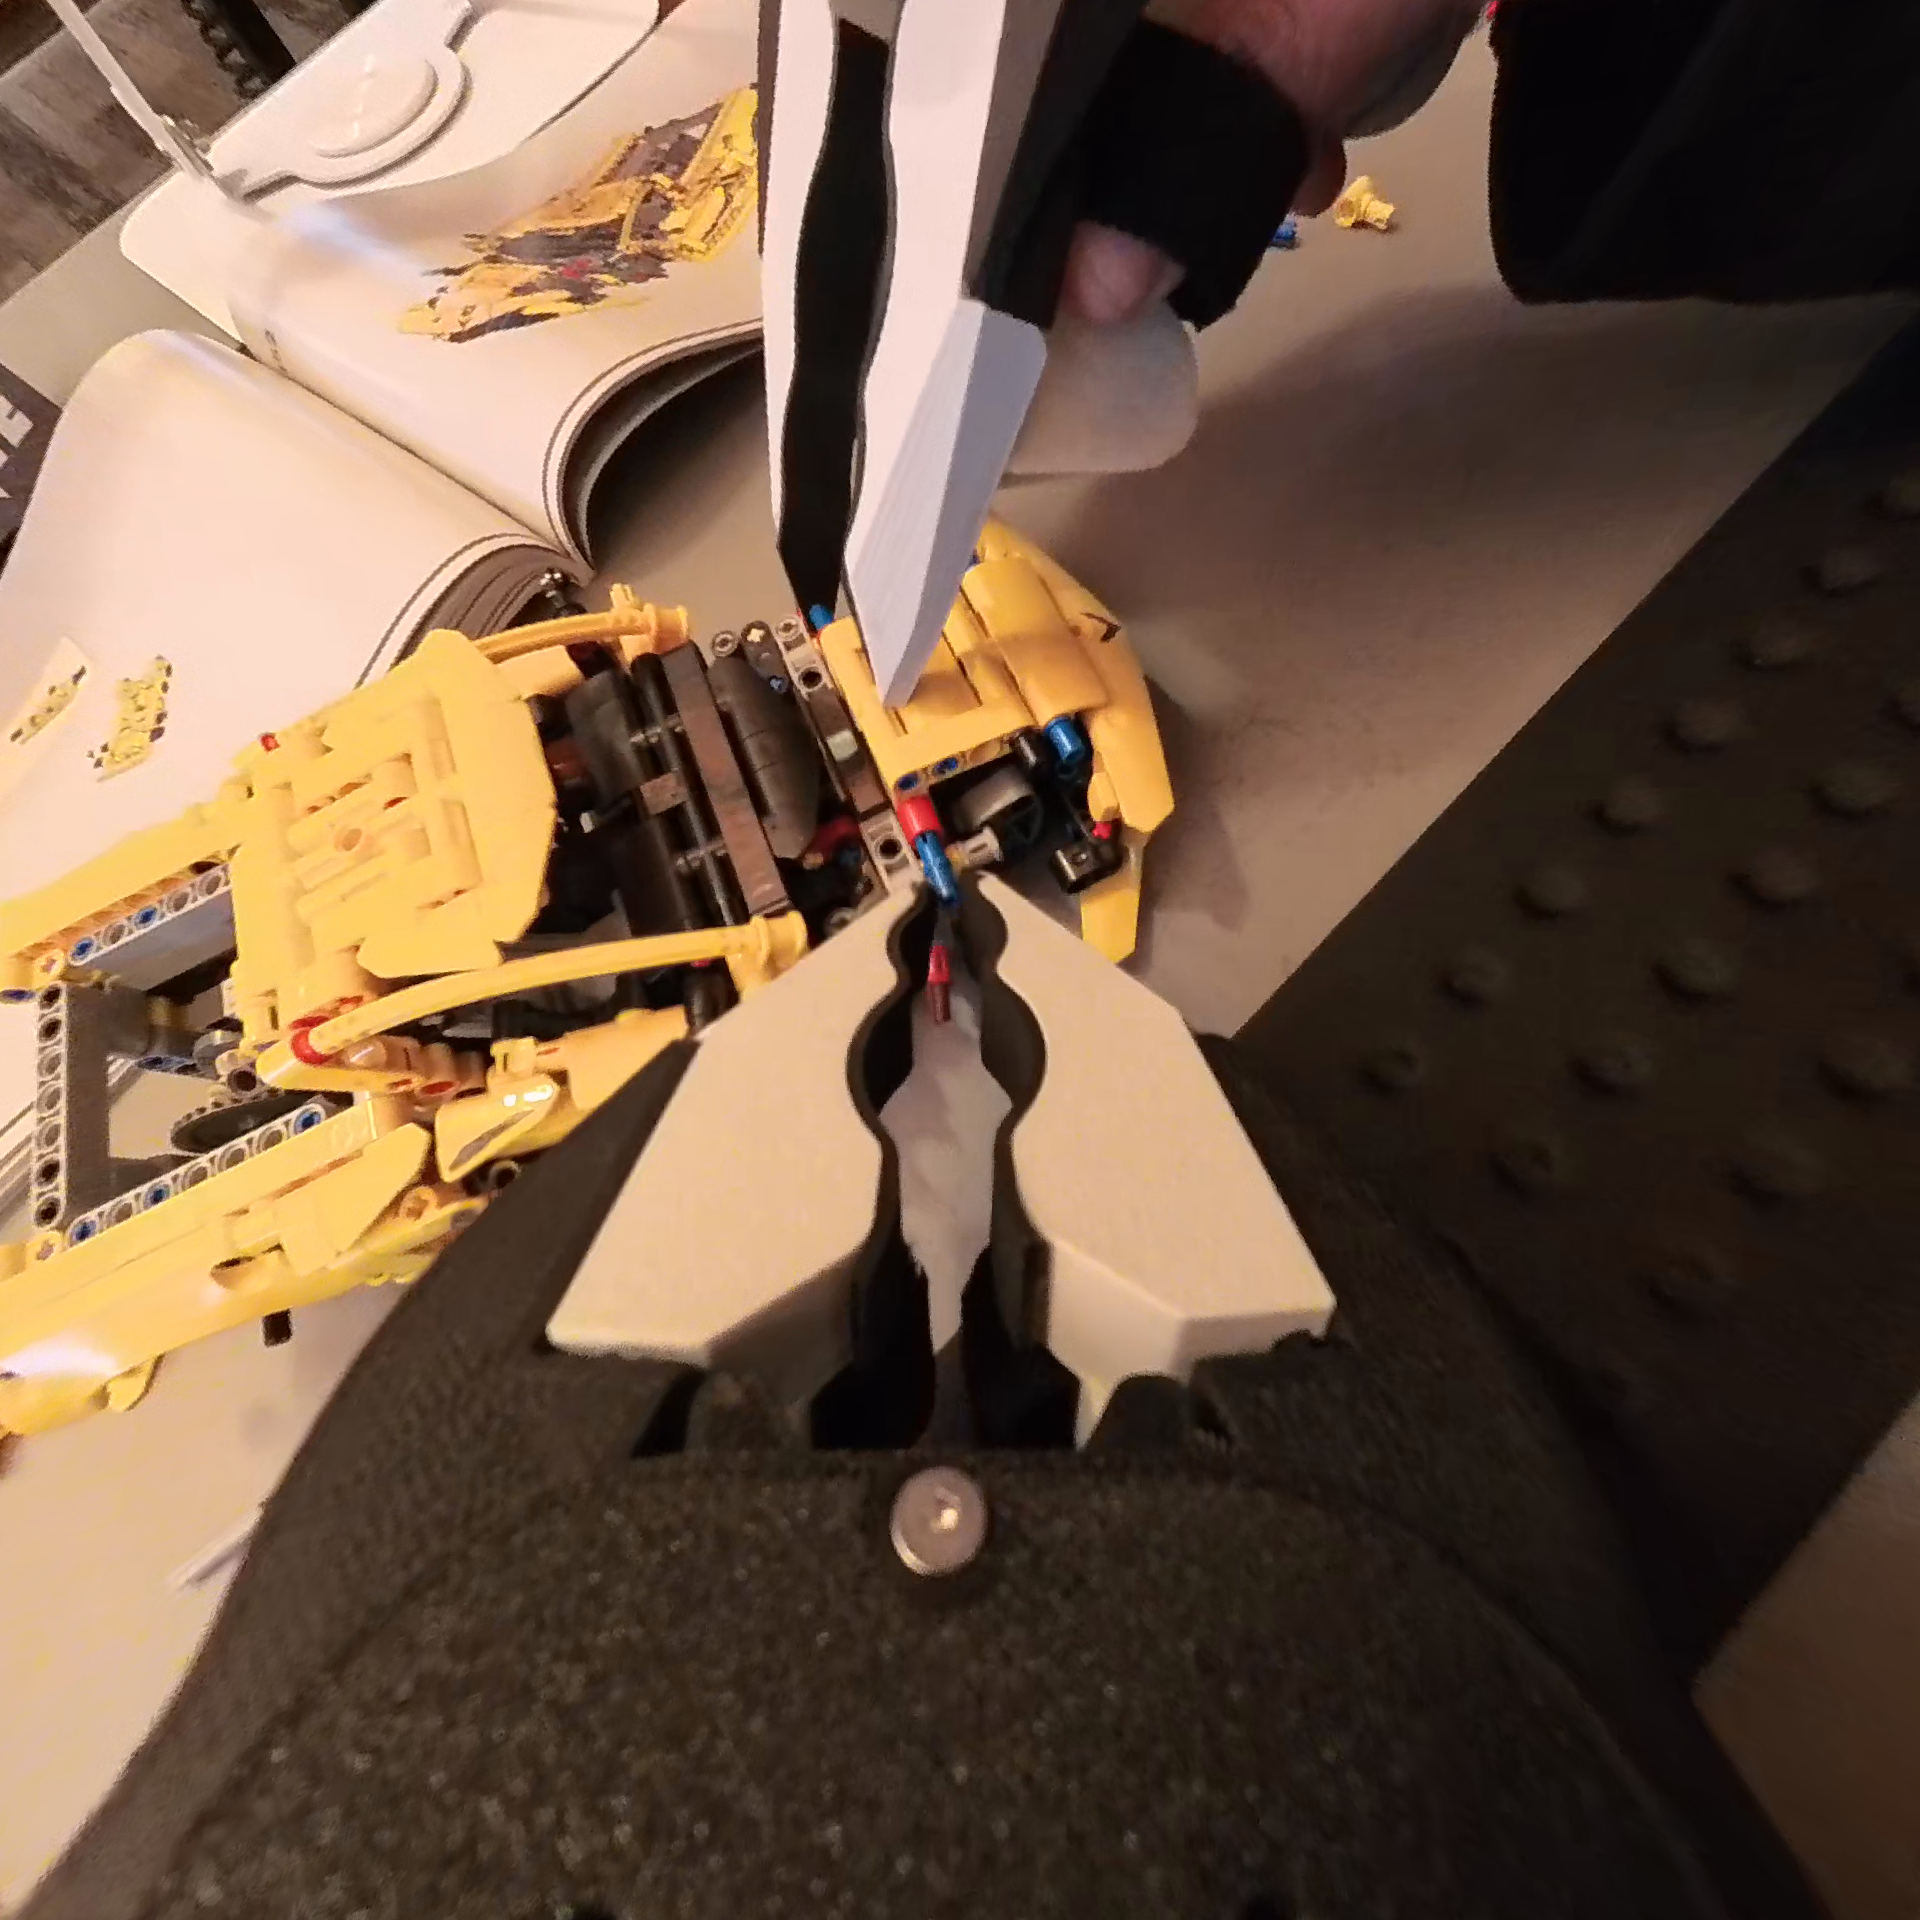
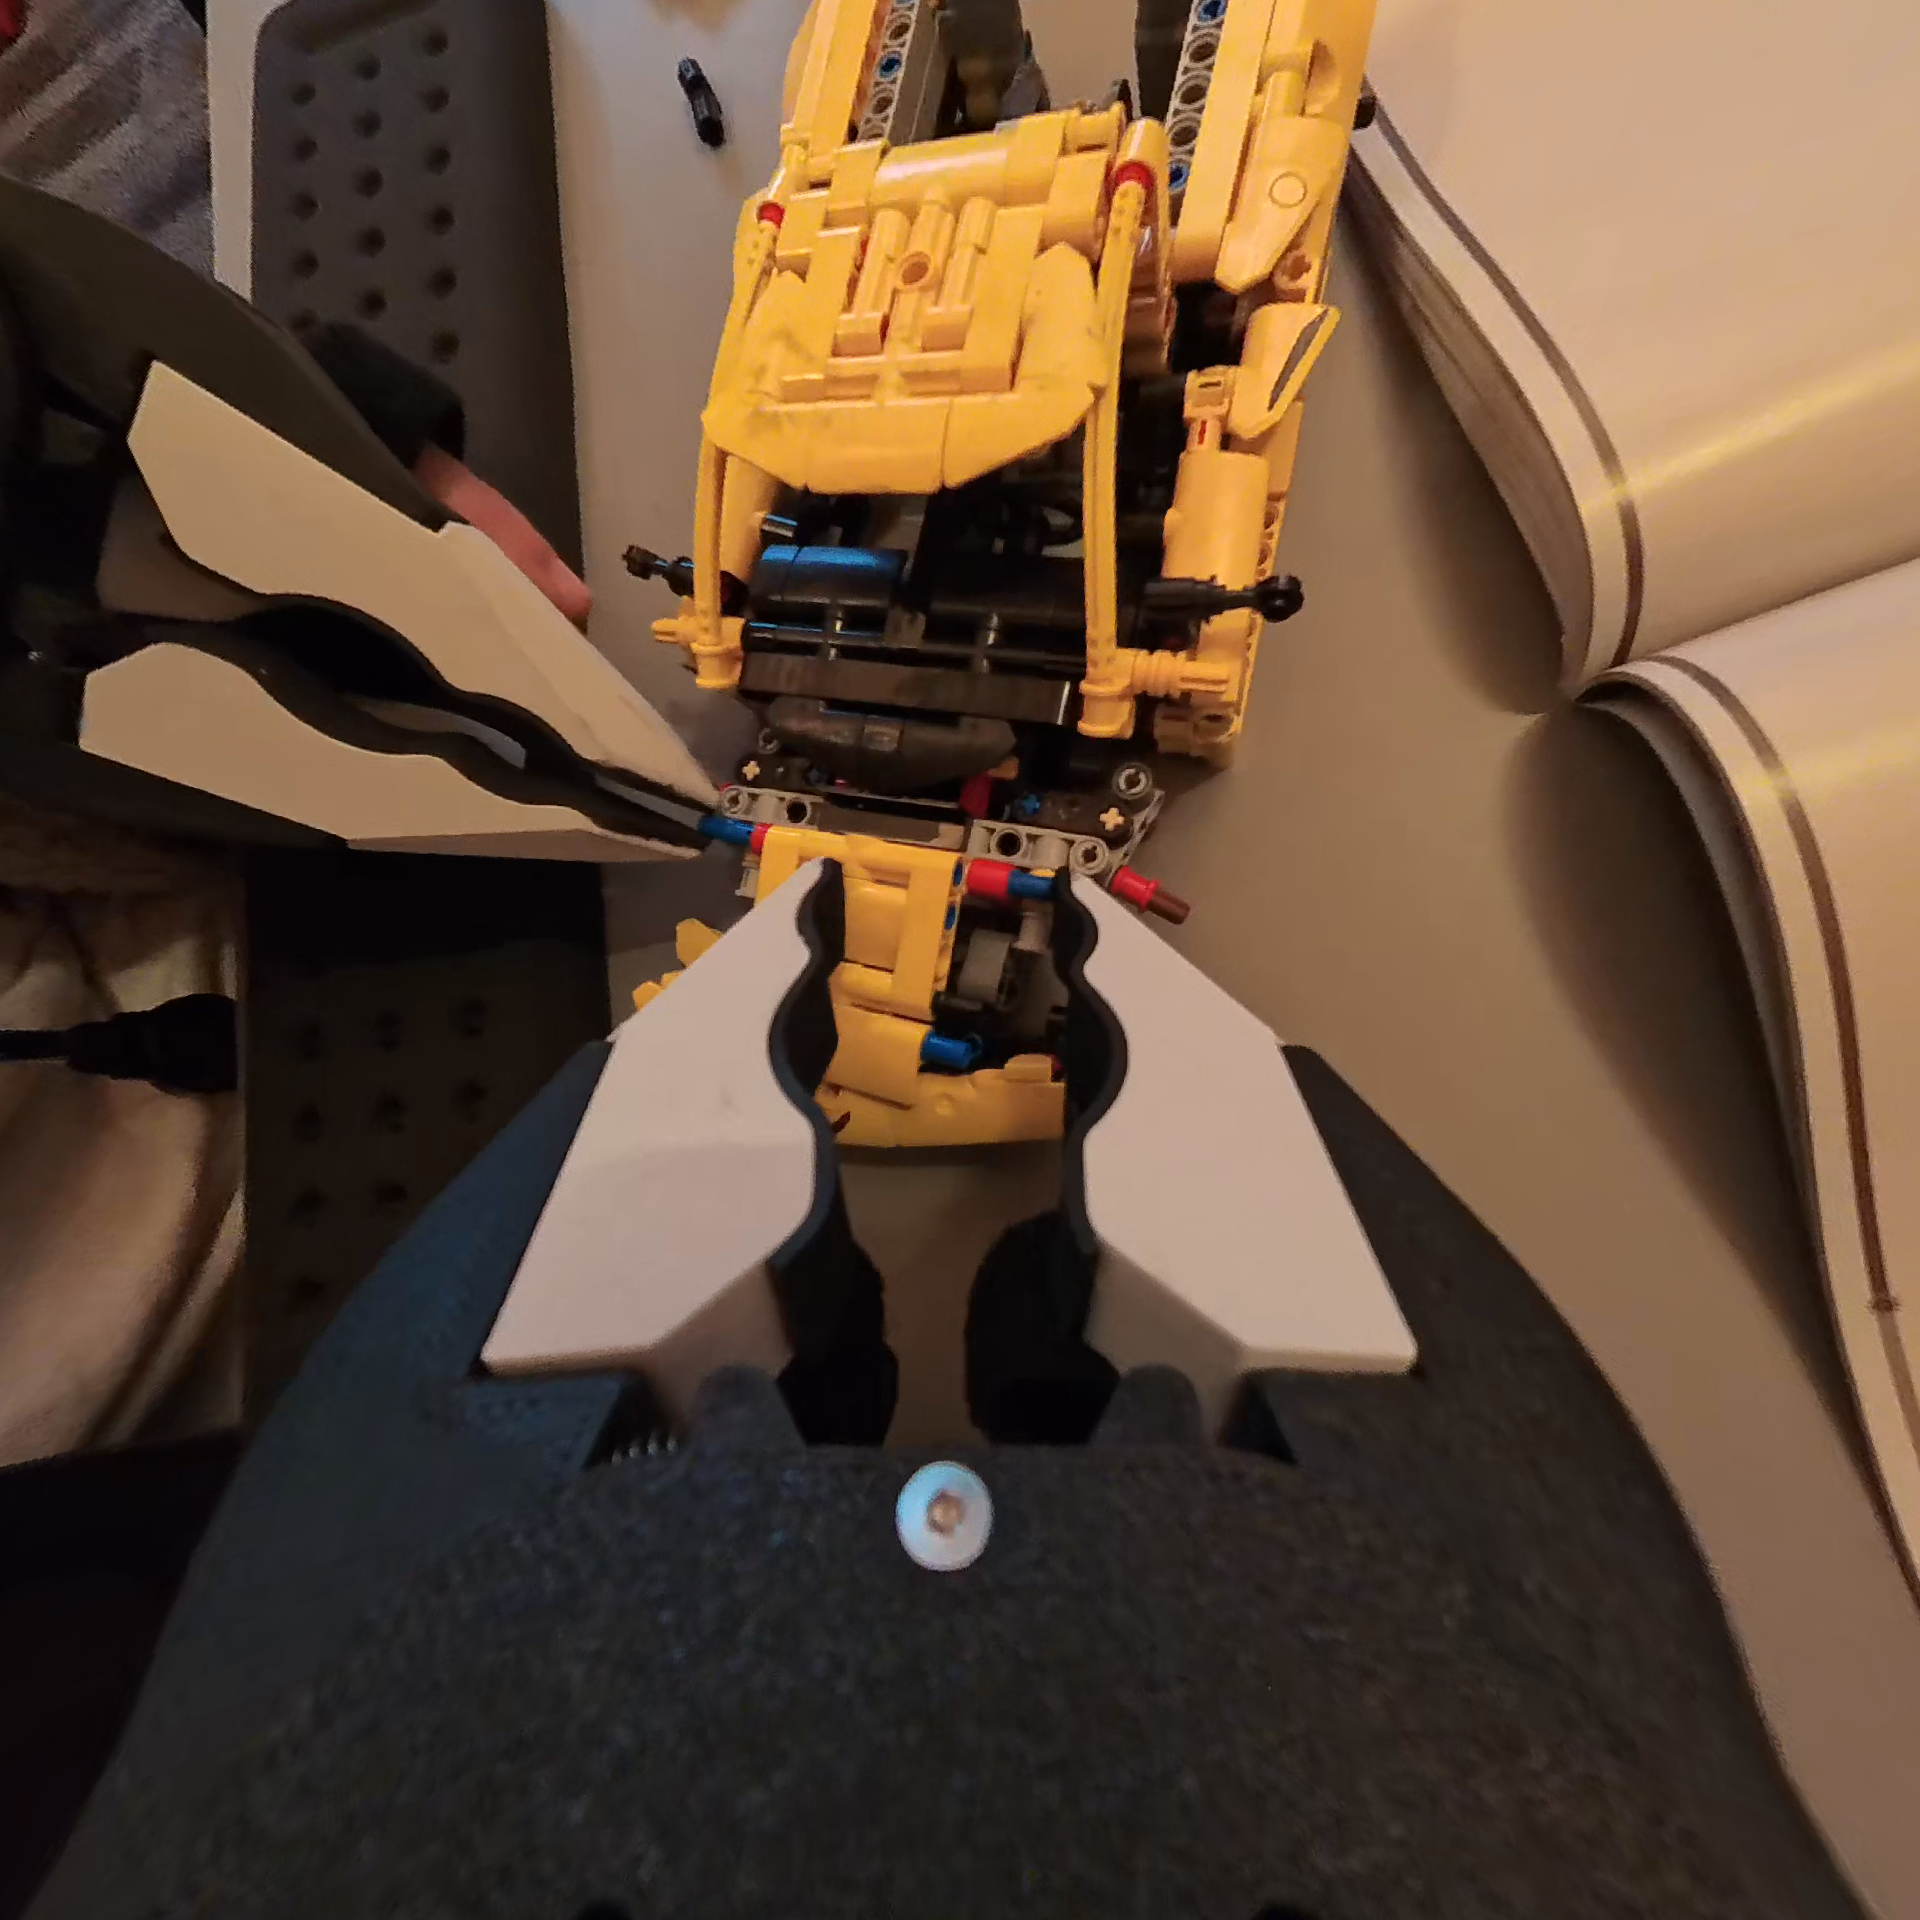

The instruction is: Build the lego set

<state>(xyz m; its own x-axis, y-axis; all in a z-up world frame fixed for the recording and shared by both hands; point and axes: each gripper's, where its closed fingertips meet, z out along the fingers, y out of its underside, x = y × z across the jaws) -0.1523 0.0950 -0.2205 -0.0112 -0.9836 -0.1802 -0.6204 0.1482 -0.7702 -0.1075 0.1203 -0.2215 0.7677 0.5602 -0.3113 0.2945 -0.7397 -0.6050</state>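
left gripper (image 1: pixel 951 894) pinches blue pin (image 1: pixel 940 868), seemingly | right gripper (image 2: pixel 940 883) wide, straddling yellow lego car (image 2: pixel 935 416) nose | pale table (image 2: pixel 1351 935), open manual (image 2: pixel 1662 416) beyond fingertips

The lego car (image 2: pixel 997 436) is mostly bright yellow, with a black and dark grey interior, light grey holed beams, and small blue and red pins along its near end. Beside the car, the open instruction booklet (image 2: pixel 1662 395) has white pages edged with thin dark stripes; one page shows yellow model drawings. Both tongs, left (image 1: pixel 951 904) and right (image 2: pixel 940 883), are pale grey over speckled black bodies. The surface (image 2: pixel 1351 1091) is plain beige.
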